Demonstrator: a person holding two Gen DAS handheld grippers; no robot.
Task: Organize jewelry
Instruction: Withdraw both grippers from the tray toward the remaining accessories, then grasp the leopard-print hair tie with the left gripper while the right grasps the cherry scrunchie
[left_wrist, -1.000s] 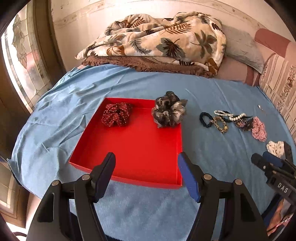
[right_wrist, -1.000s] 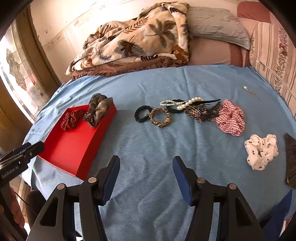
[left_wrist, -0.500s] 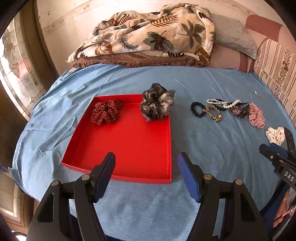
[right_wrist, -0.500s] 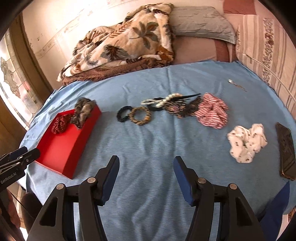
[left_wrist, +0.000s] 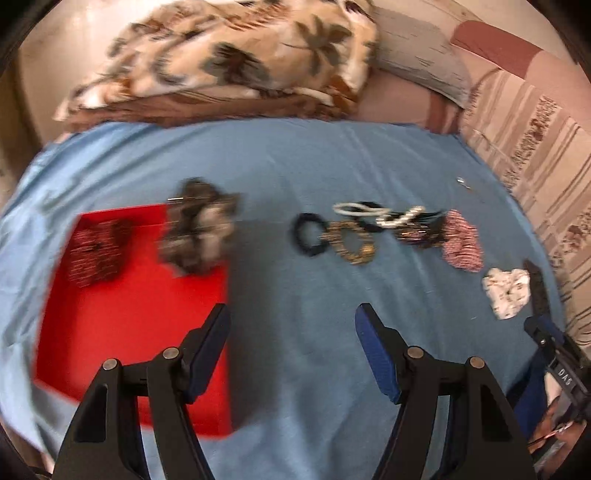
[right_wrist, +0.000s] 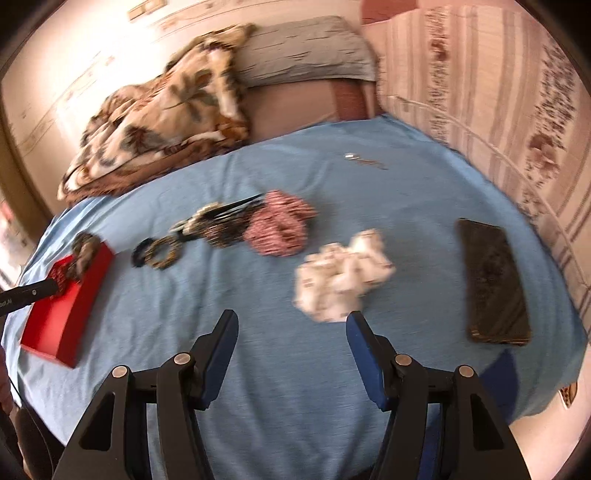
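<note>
A red tray (left_wrist: 122, 325) lies on the blue sheet at the left, with a dark red scrunchie (left_wrist: 96, 251) inside and a grey-brown scrunchie (left_wrist: 201, 230) on its far right corner. A black hair tie (left_wrist: 308, 234), gold scrunchie (left_wrist: 351, 242), pearl bracelet (left_wrist: 376, 213), dark beaded pieces (left_wrist: 419, 232), red checked scrunchie (left_wrist: 461, 242) and white scrunchie (left_wrist: 508, 290) lie in a row to the right. My left gripper (left_wrist: 291, 319) hovers open over the tray's right edge. My right gripper (right_wrist: 291, 325) is open and empty just before the white scrunchie (right_wrist: 341, 282).
A dark phone (right_wrist: 493, 280) lies near the sheet's right edge. A small metal pin (right_wrist: 364, 159) rests at the far side. A leaf-print blanket (left_wrist: 229, 55) and grey pillow (right_wrist: 303, 48) are piled at the back; striped cushions (right_wrist: 498, 92) line the right.
Both grippers have swung to the right across the bed. The tray slid left in the left view; the white scrunchie and phone came closer in the right view. Jaws kept their width.
</note>
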